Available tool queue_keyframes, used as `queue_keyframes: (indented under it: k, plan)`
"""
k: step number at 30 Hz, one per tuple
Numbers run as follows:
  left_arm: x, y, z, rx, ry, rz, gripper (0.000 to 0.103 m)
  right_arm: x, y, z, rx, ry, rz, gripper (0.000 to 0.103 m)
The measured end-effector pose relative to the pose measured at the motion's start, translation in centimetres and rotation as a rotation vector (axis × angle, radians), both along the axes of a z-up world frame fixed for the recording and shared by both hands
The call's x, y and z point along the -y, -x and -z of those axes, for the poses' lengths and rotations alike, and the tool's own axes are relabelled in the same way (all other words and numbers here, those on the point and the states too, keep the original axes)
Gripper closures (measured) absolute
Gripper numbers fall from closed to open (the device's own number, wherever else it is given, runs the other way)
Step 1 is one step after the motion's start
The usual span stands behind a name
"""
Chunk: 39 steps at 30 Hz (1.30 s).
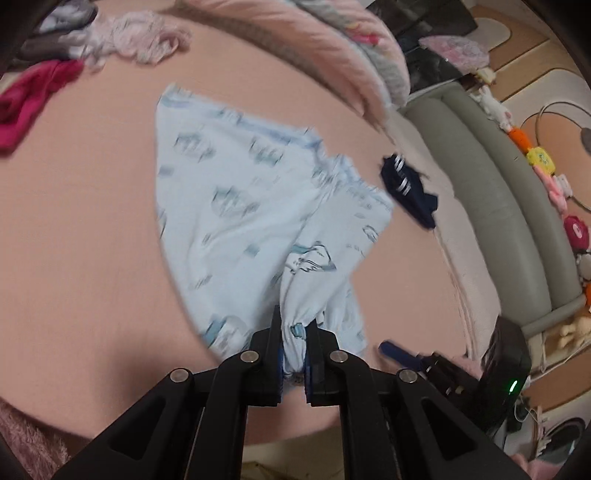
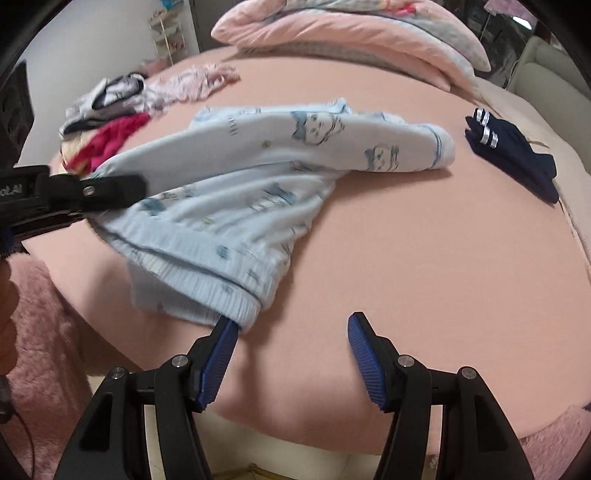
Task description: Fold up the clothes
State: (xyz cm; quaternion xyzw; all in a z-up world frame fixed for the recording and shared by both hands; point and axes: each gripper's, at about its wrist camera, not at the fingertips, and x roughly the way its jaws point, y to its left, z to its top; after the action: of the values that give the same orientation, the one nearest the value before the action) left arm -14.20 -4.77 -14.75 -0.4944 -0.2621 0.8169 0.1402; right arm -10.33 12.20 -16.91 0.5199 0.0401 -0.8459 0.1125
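Nearest the bed's edge, the right gripper [image 2: 291, 354] hovers low over the pink sheet [image 2: 424, 266] with its blue pads spread apart and nothing between them; its left pad [image 2: 218, 360] sits just at the ribbed hem of the pale blue printed garment [image 2: 236, 192]. Off to the left, the left gripper [image 1: 294, 341] is clamped shut on a bunched corner of that same garment [image 1: 229, 206], lifting the cloth a little from the bed while the rest lies spread across the middle of the sheet. One sleeve reaches right, its cuff resting flat. Farther right, well apart from it, lies a folded navy piece with white stripes [image 2: 513, 158]. At the far left a loose heap of clothes [image 2: 110, 122] waits, magenta, grey and pale pink. Beyond everything, pink pillows and bedding [image 2: 351, 33] are piled at the head of the bed.
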Motion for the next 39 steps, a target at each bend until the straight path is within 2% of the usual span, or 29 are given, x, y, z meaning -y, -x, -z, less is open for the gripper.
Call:
queue_keyframes:
  k: [1, 7, 8, 11, 14, 16, 18, 21, 23, 24, 27, 29, 30, 33, 36, 39]
  plan:
    - [-0.1, -0.2, 0.7, 0.012, 0.017, -0.001, 0.097, -0.2, 0.1, 0.3, 0.009, 0.001, 0.007, 0.042]
    - [-0.1, -0.4, 2.9, 0.081, -0.006, 0.008, 0.097, -1.5, -0.1, 0.2, 0.029, 0.033, 0.043, 0.042]
    - [-0.3, -0.4, 3.2, 0.08, 0.018, 0.006, 0.096, -1.6, -0.3, -0.1, 0.026, 0.034, 0.036, 0.042]
    - [-0.7, -0.5, 4.3, 0.093, 0.046, -0.003, 0.094, -1.9, -0.4, -1.2, -0.011, 0.08, 0.034, 0.042]
    - [-0.4, -0.7, 4.1, 0.094, 0.013, -0.03, 0.094, -1.7, 0.1, -2.0, -0.047, 0.135, 0.04, 0.042]
    - [-0.3, -0.8, 4.2, 0.097, 0.002, -0.022, 0.094, -0.8, 1.1, -1.7, -0.074, 0.129, 0.036, 0.041]
    - [-0.1, -0.9, 4.0, 0.106, -0.009, -0.016, 0.093, 0.2, 2.5, -0.2, -0.058, 0.077, 0.036, 0.041]
    - [0.5, -1.5, 3.3, 0.121, -0.008, -0.008, 0.087, -0.1, 3.2, 1.4, 0.015, 0.063, 0.042, 0.041]
    - [0.5, -1.7, 2.0, 0.121, 0.053, 0.009, 0.075, -0.8, 3.2, 1.8, 0.053, 0.072, 0.049, 0.041]
    - [0.5, -1.8, 1.4, 0.121, 0.083, 0.017, 0.074, -1.4, 3.1, 1.3, 0.045, 0.086, 0.055, 0.041]
    - [-1.8, -1.4, -1.9, 0.047, 0.21, 0.172, 0.066, -3.5, 2.9, -0.1, 0.02, 0.131, 0.085, 0.041]
    - [-3.3, -0.2, -4.3, -0.044, 0.248, 0.227, 0.066, -6.1, 3.6, -1.5, 0.0, 0.18, 0.155, 0.041]
    - [-3.7, 0.8, -5.2, -0.079, 0.235, 0.232, 0.066, -7.3, 4.0, -2.0, -0.004, 0.2, 0.184, 0.041]
    - [-5.3, 5.5, -6.1, -0.115, 0.221, 0.239, 0.066, -9.9, 6.5, -3.1, -0.019, 0.166, 0.214, 0.041]
    - [-8.3, 10.2, -6.1, -0.2, 0.258, 0.296, 0.067, -12.1, 9.8, -3.7, -0.046, 0.094, 0.223, 0.041]
    - [-11.7, 15.1, -5.1, -0.23, 0.343, 0.365, 0.069, -13.9, 12.5, -2.7, -0.046, 0.111, 0.269, 0.041]
